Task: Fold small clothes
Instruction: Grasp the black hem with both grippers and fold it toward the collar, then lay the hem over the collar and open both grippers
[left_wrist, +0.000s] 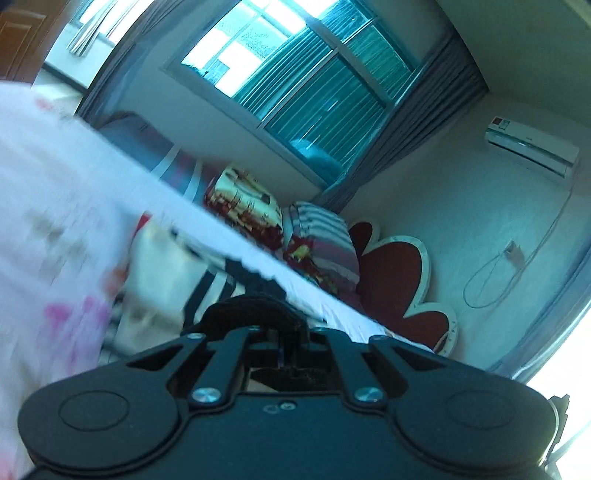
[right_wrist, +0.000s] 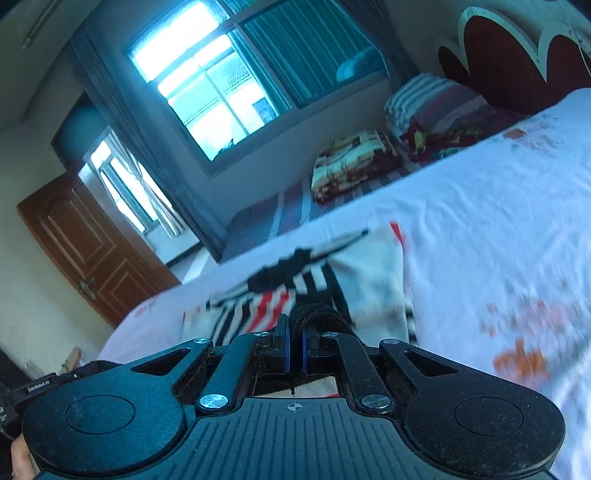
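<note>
Striped garment (right_wrist: 295, 291) lies on the floral bedsheet (right_wrist: 480, 229), just ahead of both claws. Right gripper (right_wrist: 294, 349) is nearly closed, apparently empty; left gripper (left_wrist: 282, 345) I cannot tell. Pinch matching corners, lift evenly.

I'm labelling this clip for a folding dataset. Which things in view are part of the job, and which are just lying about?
Part of the job: striped garment, left gripper, right gripper, bed sheet as work surface.

Lying about: patterned folded blanket, striped pillow, headboard, air conditioner.
</note>
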